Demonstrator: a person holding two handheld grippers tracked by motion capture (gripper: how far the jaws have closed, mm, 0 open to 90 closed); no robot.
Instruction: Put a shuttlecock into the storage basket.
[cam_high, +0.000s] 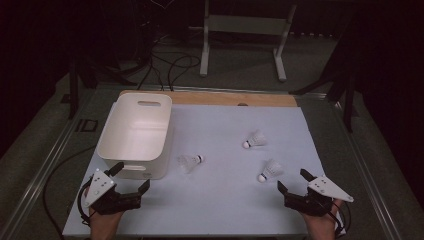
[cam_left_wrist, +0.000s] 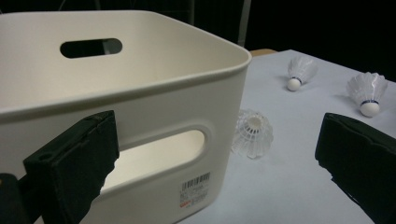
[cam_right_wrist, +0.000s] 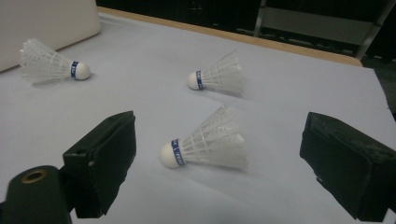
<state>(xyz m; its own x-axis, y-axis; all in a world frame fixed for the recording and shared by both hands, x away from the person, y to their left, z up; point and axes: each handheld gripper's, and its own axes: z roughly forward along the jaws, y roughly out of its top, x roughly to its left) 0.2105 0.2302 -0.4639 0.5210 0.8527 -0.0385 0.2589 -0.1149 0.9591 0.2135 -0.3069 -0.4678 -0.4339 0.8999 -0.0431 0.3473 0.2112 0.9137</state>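
Note:
Three white shuttlecocks lie on the white table sheet: one (cam_high: 190, 161) beside the bin, one (cam_high: 255, 140) farther back, one (cam_high: 270, 171) nearest the right hand. A white plastic bin (cam_high: 131, 150) with handle slots stands at the left. My left gripper (cam_high: 132, 177) is open just in front of the bin's near wall (cam_left_wrist: 154, 121), nothing between its jaws. My right gripper (cam_high: 295, 180) is open too, and the nearest shuttlecock (cam_right_wrist: 205, 144) lies on its side a little ahead of its jaws, untouched.
The sheet (cam_high: 220, 200) covers a wooden board whose far edge (cam_high: 225, 98) shows behind the bin. A white metal stand (cam_high: 243, 30) and black cables (cam_high: 165, 62) lie on the floor beyond the table.

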